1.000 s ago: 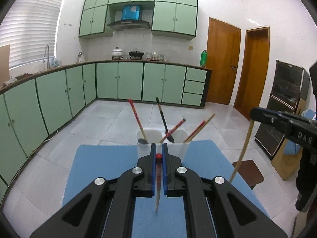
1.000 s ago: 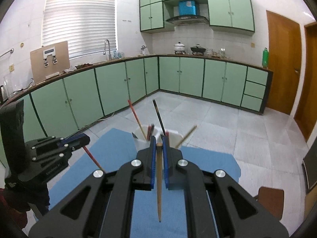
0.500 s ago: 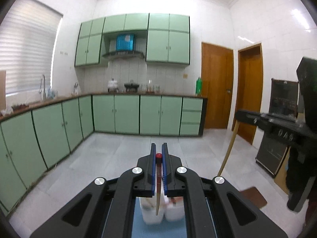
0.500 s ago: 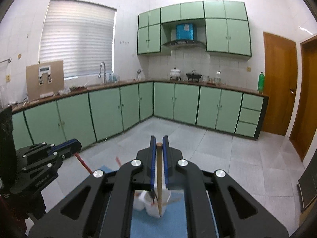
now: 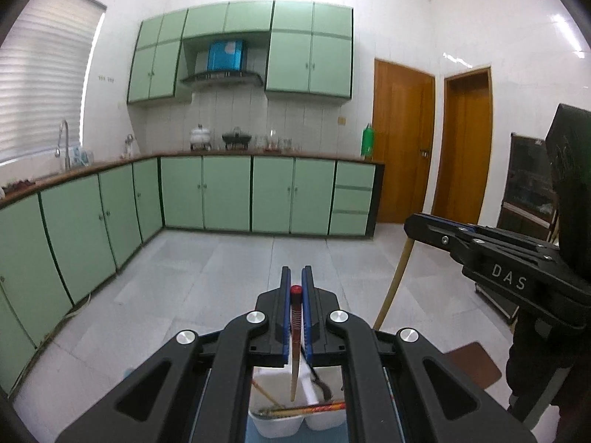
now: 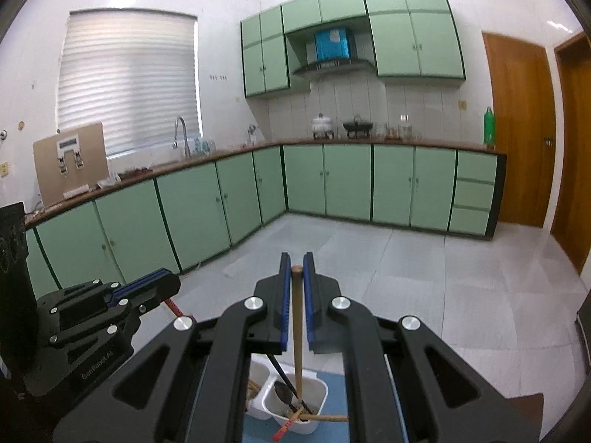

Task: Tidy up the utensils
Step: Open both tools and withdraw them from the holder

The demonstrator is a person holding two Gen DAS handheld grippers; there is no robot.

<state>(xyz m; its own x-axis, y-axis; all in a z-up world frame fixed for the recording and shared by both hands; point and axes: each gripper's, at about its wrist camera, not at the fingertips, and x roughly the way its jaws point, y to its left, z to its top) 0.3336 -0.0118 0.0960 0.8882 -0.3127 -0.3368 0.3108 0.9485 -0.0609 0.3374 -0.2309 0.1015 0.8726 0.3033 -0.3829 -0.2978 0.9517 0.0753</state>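
Where a second ago the white two-compartment holder (image 5: 295, 421) stood ahead of both grippers' fingertips on the blue mat (image 6: 334, 380), with utensil handles rising well above it, it now sits low beneath the fingers in both views, seen almost from above, and the kitchen floor fills the space ahead. Half a second ago it was already under the fingers but less of its inside showed.

The red-capped chopstick (image 5: 294, 347) is pinched upright between the blue pads of the left gripper (image 5: 296, 277), its red cap level with the pad tips and its pale lower end hanging below the fingers over the wall that parts the holder's two compartments; whether it touches the wall cannot be told. The plain wooden chopstick (image 6: 297, 332) is clamped the same way in the right gripper (image 6: 296, 263), its top at the fingertips and its lower end reaching into the compartment below, among a dark spoon (image 6: 282, 393) and other sticks lying there.

Both pairs of fingers stand narrow, closed on their chopsticks.

From the left wrist view the right gripper shows at the right edge with its chopstick slanting down; from the right wrist view the left gripper shows at lower left
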